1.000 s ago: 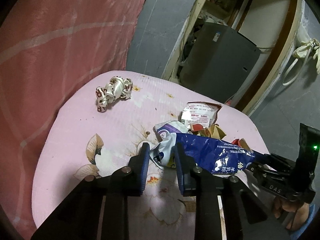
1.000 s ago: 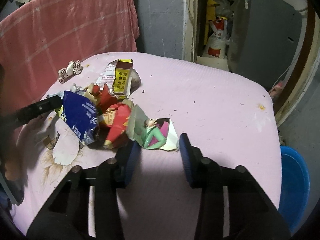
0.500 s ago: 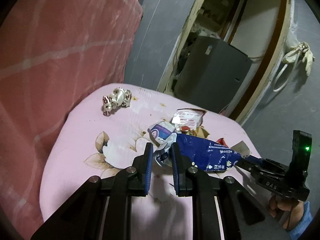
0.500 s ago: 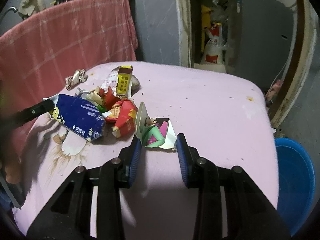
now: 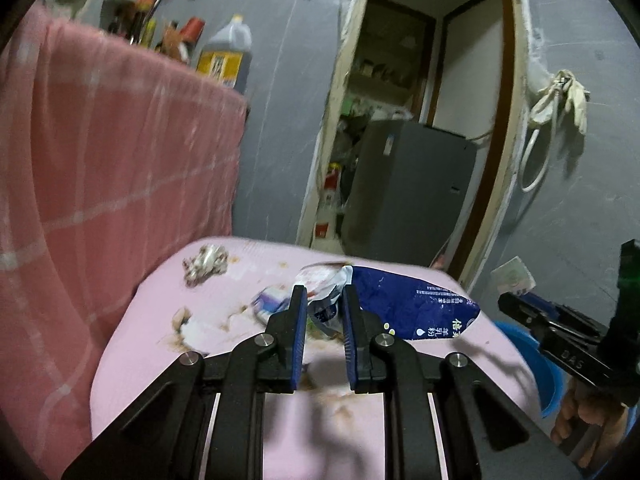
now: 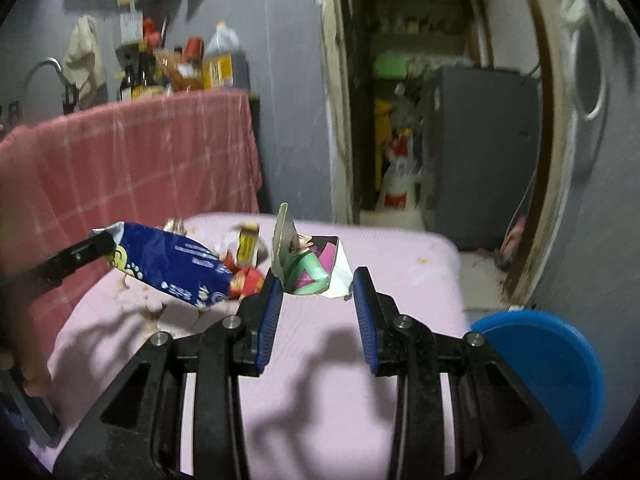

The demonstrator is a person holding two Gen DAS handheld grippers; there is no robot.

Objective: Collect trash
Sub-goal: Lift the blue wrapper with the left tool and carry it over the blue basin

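My left gripper (image 5: 324,300) is shut on the crumpled end of a blue foil bag (image 5: 404,300) and holds it lifted above the pink table (image 5: 240,420); the bag also shows in the right wrist view (image 6: 172,264). My right gripper (image 6: 318,284) holds a green and pink paper wrapper (image 6: 312,266) between its pads, raised off the table. A crumpled white wrapper (image 5: 206,264) lies at the table's far left. A pile of red and yellow wrappers (image 6: 244,256) lies behind the bag.
A blue bin (image 6: 548,368) stands on the floor at the table's right. A pink cloth (image 5: 100,184) hangs over a counter on the left, with bottles on top. A grey fridge (image 5: 408,192) stands in the doorway behind.
Both grippers have risen and tilted up. The left lifted the blue bag off the table. The right lifted the green and pink wrapper off the table.
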